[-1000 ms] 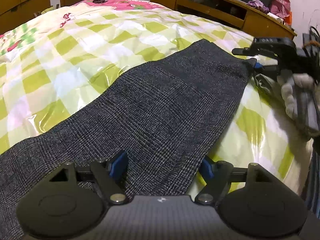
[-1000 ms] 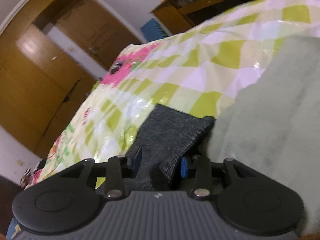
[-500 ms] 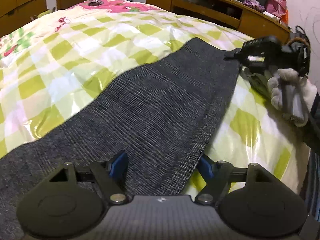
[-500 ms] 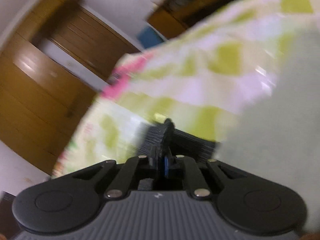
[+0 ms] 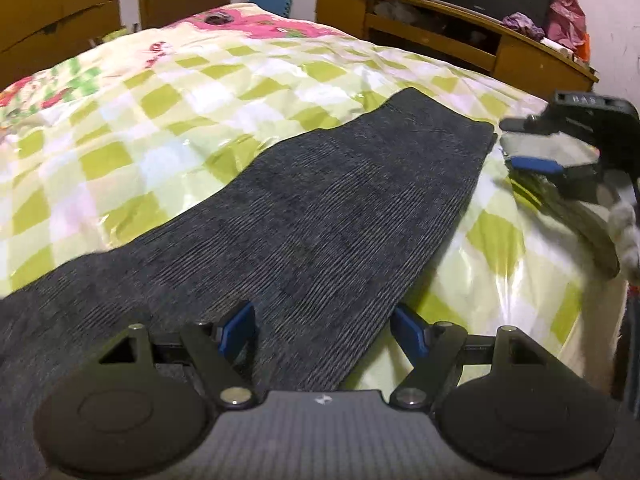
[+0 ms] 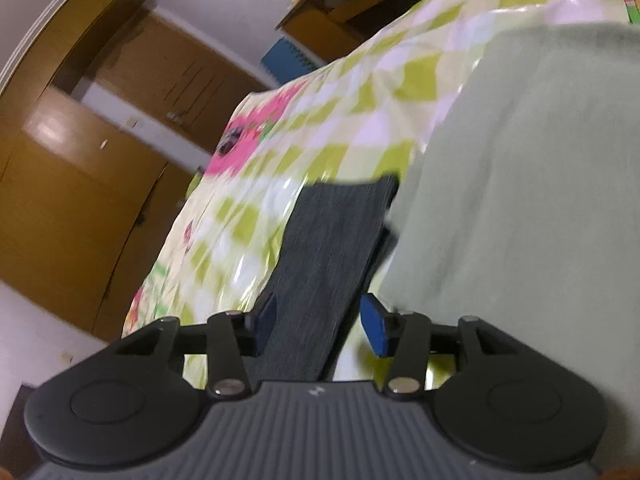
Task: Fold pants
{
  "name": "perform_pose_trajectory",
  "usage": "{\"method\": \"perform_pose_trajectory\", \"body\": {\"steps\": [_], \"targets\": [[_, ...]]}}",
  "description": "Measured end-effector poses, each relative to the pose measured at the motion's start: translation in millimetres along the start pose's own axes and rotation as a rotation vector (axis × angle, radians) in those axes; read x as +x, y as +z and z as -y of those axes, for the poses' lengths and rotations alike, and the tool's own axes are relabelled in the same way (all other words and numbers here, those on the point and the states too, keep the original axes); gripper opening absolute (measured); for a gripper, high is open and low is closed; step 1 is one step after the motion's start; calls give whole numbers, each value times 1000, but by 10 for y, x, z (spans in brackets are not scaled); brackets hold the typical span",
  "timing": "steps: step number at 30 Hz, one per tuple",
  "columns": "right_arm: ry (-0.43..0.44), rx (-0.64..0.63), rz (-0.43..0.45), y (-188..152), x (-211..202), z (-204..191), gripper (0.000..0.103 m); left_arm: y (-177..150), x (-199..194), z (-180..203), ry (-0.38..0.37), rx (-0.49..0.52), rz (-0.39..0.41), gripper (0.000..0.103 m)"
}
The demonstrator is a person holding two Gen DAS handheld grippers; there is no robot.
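Note:
Dark grey pants [image 5: 320,208] lie stretched flat across a bed with a green-and-white checked cover [image 5: 160,120]. My left gripper [image 5: 324,330] hangs open and low over the near part of the pants, its blue pads [image 5: 236,328] wide apart with the fabric running between them. My right gripper [image 5: 510,144] is at the far hem, just off its corner. Its jaws are opening in the right wrist view, where the right gripper [image 6: 320,326] has the pants [image 6: 332,248] running loosely between the pads [image 6: 376,332], which do not press on it.
A pale green cloth [image 6: 520,200] lies on the bed beside the far hem. A gloved hand [image 5: 628,232] holds the right gripper near the bed's right edge. A wooden desk [image 5: 440,32] stands beyond the bed and wooden wardrobe doors [image 6: 80,180] to the left.
The right gripper, pinched shut on the hem half a second ago, has opened, let the fabric go and drawn back. The left gripper has stayed open and shifted slightly.

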State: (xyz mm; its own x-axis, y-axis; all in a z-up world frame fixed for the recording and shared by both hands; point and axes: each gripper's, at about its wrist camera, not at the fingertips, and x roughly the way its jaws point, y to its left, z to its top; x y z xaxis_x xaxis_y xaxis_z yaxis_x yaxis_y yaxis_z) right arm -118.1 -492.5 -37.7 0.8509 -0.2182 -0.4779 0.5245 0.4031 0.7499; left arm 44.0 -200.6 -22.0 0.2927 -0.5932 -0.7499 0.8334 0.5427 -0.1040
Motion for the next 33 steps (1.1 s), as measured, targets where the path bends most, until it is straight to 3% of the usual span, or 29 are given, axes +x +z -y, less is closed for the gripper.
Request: {"method": "perform_pose_trajectory", "body": {"steps": [3, 5, 8, 11, 16, 18, 21, 23, 25, 27, 30, 33], "targets": [[-34, 16, -60, -65, 127, 52, 47, -143, -7, -68, 3, -37, -27, 87], [-43, 1, -51, -69, 94, -21, 49, -213, 2, -118, -8, -54, -30, 88], [-41, -162, -27, -93, -32, -371, 49, -215, -19, -189, -28, -76, -12, 88], [-14, -283, -63, -198, -105, -706, 49, -203, -131, -255, -49, -101, 25, 88], [144, -416, -275, -733, 171, -1153, 51, -326, -402, -511, 11, -128, 78, 89], [183, -456, -363, -979, 402, -1330, 50, -423, -547, -702, 77, -156, 94, 89], [208, -464, -458, -1292, 735, -1469, 50, -626, -726, -1072, 179, -235, 94, 89], [162, -449, -515, -1446, 910, -1460, 50, -788, -779, -1347, 252, -289, 57, 89], [155, -421, -557, -1549, 985, -1424, 50, -925, -825, -1551, 237, -331, 56, 88], [139, -440, -524, -1537, 872, -1444, 49, -941, -876, -1617, 200, -363, 71, 88], [128, -402, -427, -1318, 606, -1341, 50, -801, -846, -1430, 232, -289, 93, 90], [41, -334, -294, -953, 407, -1016, 51, -639, -741, -1228, 170, -249, 127, 91]]}}
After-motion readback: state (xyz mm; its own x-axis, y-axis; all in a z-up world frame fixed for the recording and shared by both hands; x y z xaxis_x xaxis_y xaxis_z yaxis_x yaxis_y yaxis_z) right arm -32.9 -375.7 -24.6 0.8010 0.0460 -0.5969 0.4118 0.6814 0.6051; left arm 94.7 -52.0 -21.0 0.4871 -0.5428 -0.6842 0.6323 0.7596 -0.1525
